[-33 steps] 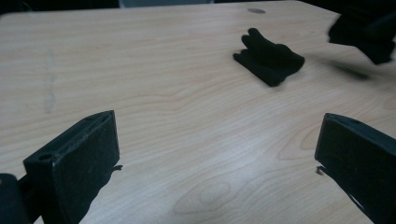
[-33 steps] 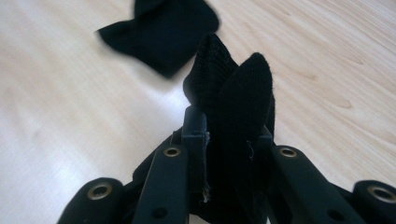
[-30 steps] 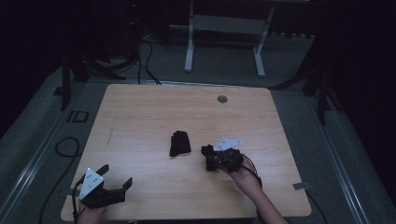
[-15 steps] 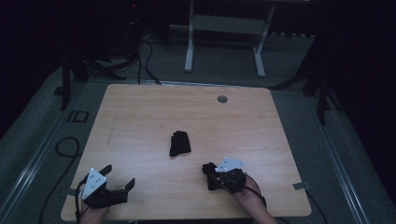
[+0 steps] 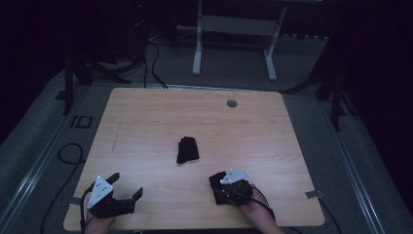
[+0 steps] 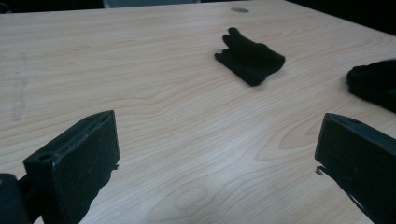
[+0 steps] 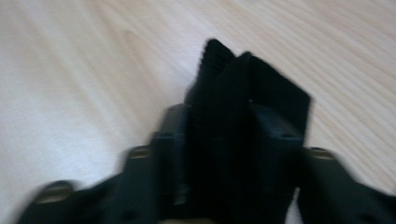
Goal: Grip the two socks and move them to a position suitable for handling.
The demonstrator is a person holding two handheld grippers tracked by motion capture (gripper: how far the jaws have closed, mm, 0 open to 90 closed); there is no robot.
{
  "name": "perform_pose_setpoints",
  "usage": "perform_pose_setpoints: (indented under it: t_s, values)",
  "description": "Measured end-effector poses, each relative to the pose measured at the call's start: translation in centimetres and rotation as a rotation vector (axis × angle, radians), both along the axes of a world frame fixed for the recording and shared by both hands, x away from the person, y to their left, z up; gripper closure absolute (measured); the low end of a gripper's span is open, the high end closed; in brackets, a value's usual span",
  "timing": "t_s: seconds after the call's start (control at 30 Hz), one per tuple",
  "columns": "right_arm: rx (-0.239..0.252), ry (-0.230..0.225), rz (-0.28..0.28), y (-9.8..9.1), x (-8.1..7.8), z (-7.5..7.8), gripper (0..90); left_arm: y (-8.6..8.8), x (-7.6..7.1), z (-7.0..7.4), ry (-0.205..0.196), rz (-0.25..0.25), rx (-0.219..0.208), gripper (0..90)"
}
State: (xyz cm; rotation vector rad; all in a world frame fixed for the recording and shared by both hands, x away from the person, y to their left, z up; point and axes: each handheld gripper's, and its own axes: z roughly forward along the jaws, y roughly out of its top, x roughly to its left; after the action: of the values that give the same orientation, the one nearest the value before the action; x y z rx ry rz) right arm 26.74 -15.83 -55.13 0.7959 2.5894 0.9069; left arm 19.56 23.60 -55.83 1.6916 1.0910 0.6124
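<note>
Two plain black cloths (image 5: 187, 150), unlabelled.

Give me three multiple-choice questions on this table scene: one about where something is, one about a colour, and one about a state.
1. Where does the loose black cloth lie?
A. Near the middle of the table
B. At the table's far left corner
C. On the floor

2. What colour is the table top?
A. White
B. Light wood
C. Dark green

3. How do the left gripper's jaws stand?
A. Shut on the cloth
B. Shut with nothing in them
C. Wide open with nothing between them

Answers:
1 A: in the high view the black cloth sits about mid-table.
2 B: the table shows pale wood grain.
3 C: the left gripper has its jaws far apart, and its own view shows bare wood between them.
</note>
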Motion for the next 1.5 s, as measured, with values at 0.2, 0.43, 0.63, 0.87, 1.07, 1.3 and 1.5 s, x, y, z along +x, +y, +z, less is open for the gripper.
perform_pose_setpoints:
  t_s: [0.2,0.43,0.63,0.87,1.07,1.3,1.5]
  values:
    - [0.027,0.025,0.027,-0.5,-0.5,1.4,38.6,-1.7,-0.1,-0.1,0.03,-0.096,0.035,0.3]
    - [0.052,0.004,-0.012,-2.3,-0.3,2.6,36.4,-5.1,0.0,0.2,0.085,-0.22,0.031,8.8]
    - [0.061,0.024,0.018,-2.7,0.2,3.3,62.4,-9.7,1.0,0.4,0.156,-0.392,0.033,21.8]
    - [0.075,0.052,0.032,-2.0,0.8,3.2,56.5,-14.6,3.2,0.9,0.174,-0.504,0.036,31.7]
    - [0.001,0.092,0.031,-2.1,1.4,1.3,74.6,-17.4,4.9,0.1,0.223,-0.533,0.051,31.6]
    - [0.018,0.094,0.014,-2.0,1.4,0.5,87.7,-18.7,6.7,-0.6,0.281,-0.531,0.029,31.7]
    - [0.019,0.096,0.025,-2.1,1.5,0.5,88.0,-20.3,8.3,-0.3,0.282,-0.542,0.055,36.6]
